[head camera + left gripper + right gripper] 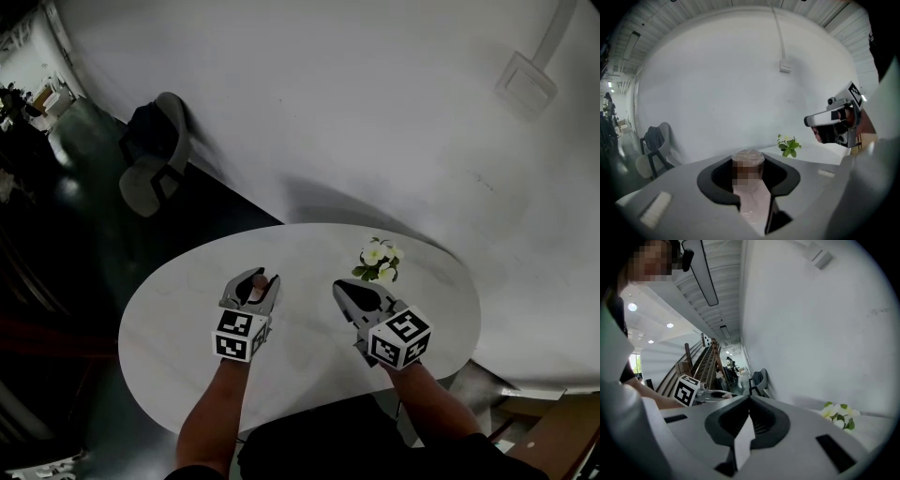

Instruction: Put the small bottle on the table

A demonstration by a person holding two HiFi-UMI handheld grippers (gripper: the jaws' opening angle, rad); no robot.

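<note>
On the left, we are holding the left gripper (255, 282) over the white table (178, 319). Its jaws are pinching the small bottle (748, 161), which is standing upright in the rounded hollow between them, with its cap poking out above the jaws. We cannot tell whether its base is touching the tabletop. Further right, we are holding the right gripper (341, 287) with its jaws pressed together on nothing, near the flowers (380, 261) that are lying on the table.
</note>
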